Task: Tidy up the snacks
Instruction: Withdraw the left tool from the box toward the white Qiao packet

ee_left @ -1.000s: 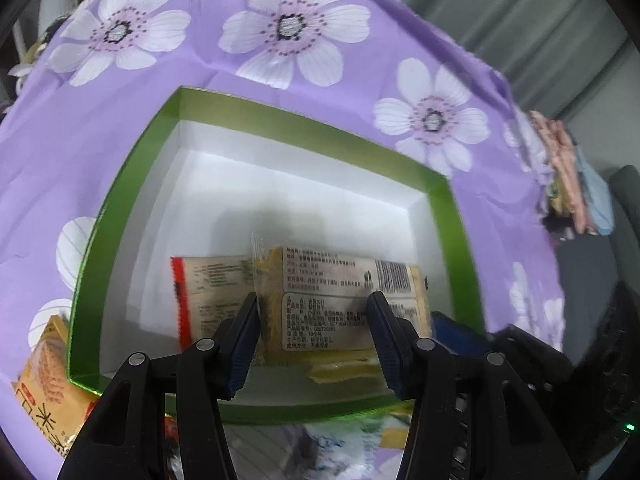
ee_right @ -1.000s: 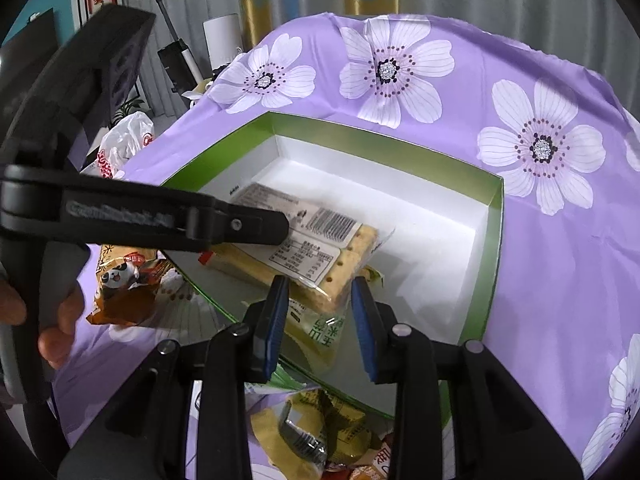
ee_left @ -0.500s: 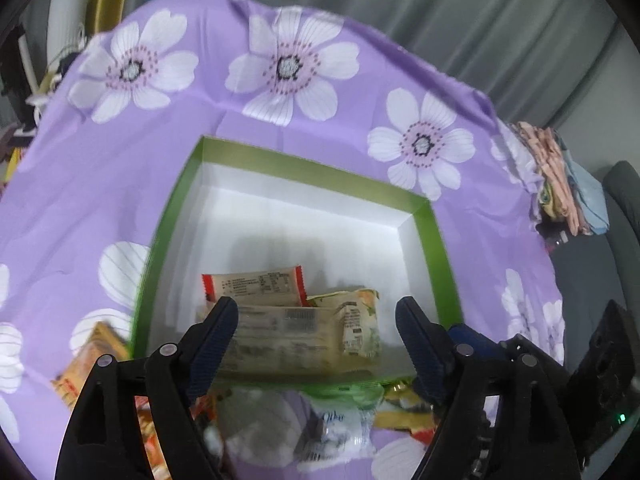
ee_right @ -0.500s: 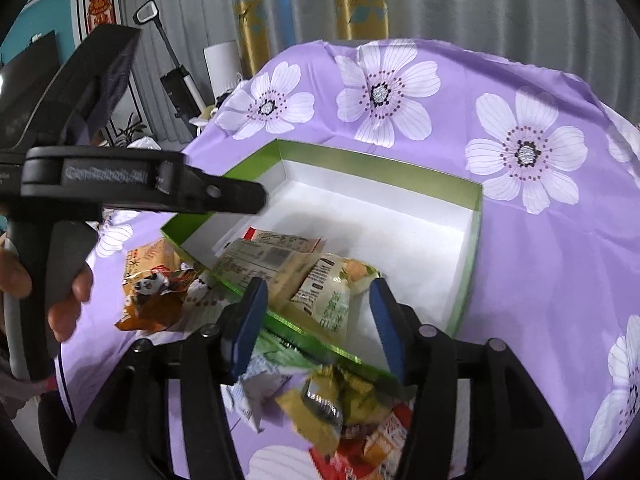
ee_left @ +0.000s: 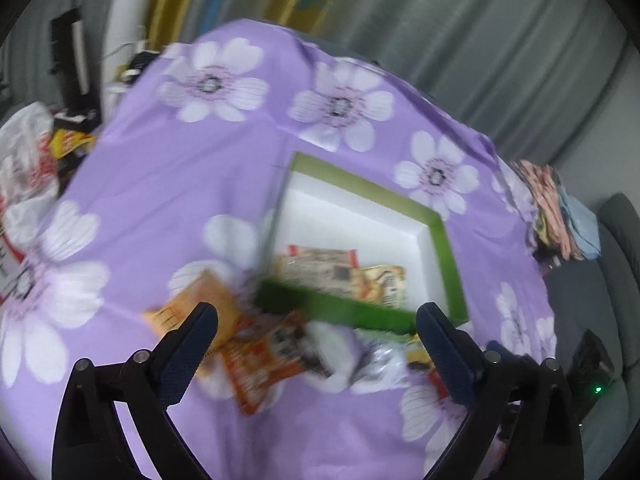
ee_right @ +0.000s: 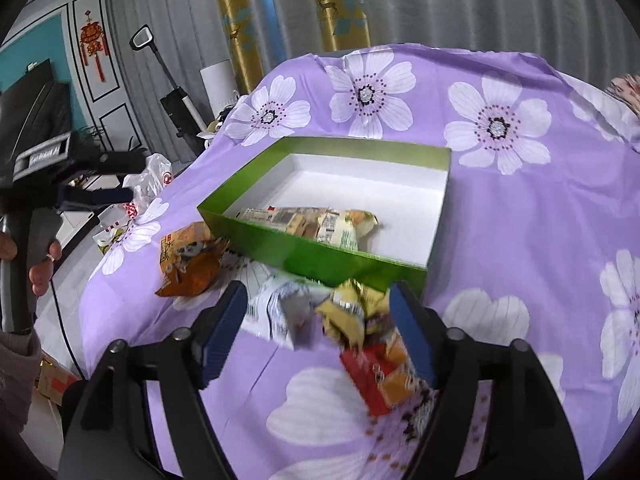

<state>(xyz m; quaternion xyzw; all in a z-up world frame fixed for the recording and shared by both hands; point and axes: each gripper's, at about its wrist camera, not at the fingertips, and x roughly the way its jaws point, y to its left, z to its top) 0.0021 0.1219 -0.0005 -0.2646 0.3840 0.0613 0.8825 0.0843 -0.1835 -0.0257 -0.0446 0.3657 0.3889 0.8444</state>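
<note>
A green box (ee_right: 320,250) with a white inside lies on the purple flowered cloth, seen also in the left wrist view as the green box (ee_left: 436,224). Inside lie a cracker pack (ee_right: 280,216) and a yellow snack packet (ee_right: 344,228). Loose snacks lie in front of it: an orange panda packet (ee_right: 188,260), a white packet (ee_right: 280,308), a yellow wrapper (ee_right: 352,308) and a red pack (ee_right: 376,376). My left gripper (ee_left: 316,336) hangs above the orange packets (ee_left: 260,352), its jaws opening, nothing held. My right gripper (ee_right: 320,316) hovers over the loose pile, jaws opening, empty.
A hand holding the left gripper (ee_right: 44,256) shows at the left edge of the right wrist view. White plastic bags (ee_left: 24,176) lie off the table's left side. Folded cloths (ee_left: 556,208) sit at the far right. Curtains hang behind the table.
Both grippers let go of the packs in the box, opened wide and drew back and up. The cracker pack and the yellow packet now lie in the box.
</note>
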